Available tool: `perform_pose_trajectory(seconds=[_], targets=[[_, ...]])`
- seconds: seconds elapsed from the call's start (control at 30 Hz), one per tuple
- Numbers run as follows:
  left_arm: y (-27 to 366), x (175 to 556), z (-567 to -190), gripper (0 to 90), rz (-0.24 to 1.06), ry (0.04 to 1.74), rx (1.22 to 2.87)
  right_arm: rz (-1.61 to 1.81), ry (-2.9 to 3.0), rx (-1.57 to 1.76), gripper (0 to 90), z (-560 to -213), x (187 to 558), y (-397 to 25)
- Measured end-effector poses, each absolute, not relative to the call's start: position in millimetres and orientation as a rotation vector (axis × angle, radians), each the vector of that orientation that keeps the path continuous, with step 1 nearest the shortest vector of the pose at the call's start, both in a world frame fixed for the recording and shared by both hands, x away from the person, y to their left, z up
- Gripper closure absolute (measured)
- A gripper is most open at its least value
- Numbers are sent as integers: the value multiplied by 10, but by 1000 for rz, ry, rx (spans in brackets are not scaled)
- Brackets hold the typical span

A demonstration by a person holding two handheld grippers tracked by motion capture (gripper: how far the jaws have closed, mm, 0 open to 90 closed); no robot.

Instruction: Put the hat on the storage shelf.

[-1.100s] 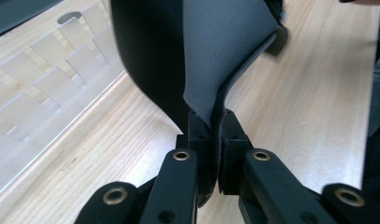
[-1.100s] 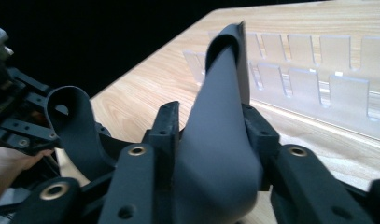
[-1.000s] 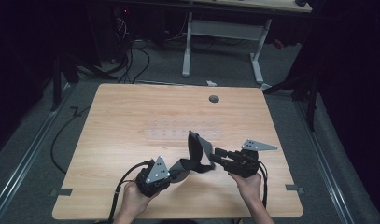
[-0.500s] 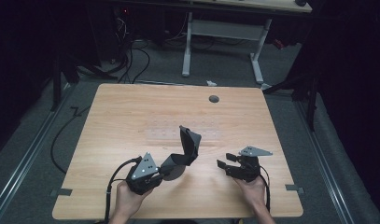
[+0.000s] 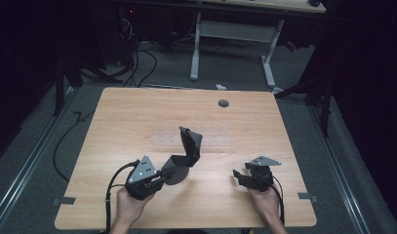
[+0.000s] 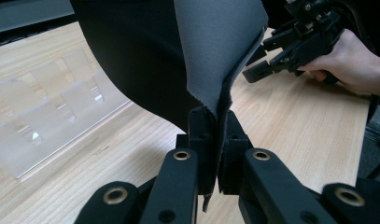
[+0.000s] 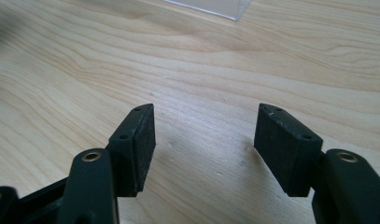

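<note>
The pale wood-grain table [image 5: 137, 122] spreads ahead of both tongs, and on it, beyond the left tongs' tips, lies a clear, ridged acrylic tray [image 6: 47, 116] that is hard to make out from above. The dark grey, floppy fabric-faced sheet [image 5: 186, 153] rises from the left gripper [image 5: 159, 179], curling upward and away from its jaws with the top folding over on itself; in the left gripper view it stands as a dark sheet [image 6: 197, 56] with a lighter grey face and a thin layered edge, pinched low down between the two black pads. So the left tongs are closed tight on the sheet's lower edge, holding it clear of the table apart from a rounded flap that seems to hang near the wood. The right gripper [image 5: 240, 176] sits off to the side of the sheet, well apart from it, its jaws spread wide with nothing between them above bare wood [image 7: 201, 140]. The sheet looks light and limp, likely to sag, swing and fold under its own weight rather than keep a shape, and its cloth face should give the pads decent grip. A second hold would probably serve best on a free edge or corner opposite the left tongs' pinch, so that the sheet can be drawn flat between the two.
</note>
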State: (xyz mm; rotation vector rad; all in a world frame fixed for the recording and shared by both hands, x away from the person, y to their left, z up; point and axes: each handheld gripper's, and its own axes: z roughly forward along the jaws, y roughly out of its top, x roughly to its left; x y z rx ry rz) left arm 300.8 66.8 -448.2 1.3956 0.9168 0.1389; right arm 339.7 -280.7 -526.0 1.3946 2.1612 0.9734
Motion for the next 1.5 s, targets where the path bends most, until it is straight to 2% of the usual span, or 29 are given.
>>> perform_pose_trajectory(seconds=[0.83,1.5], targets=[[914,3165,-4296,864,194,968,1299,902,2144,1369,335,-5310,3391,-2761],[1066,3389,-4098,864,241,975,1231,904,2148,1360,333,-5311,3393,-2756]])
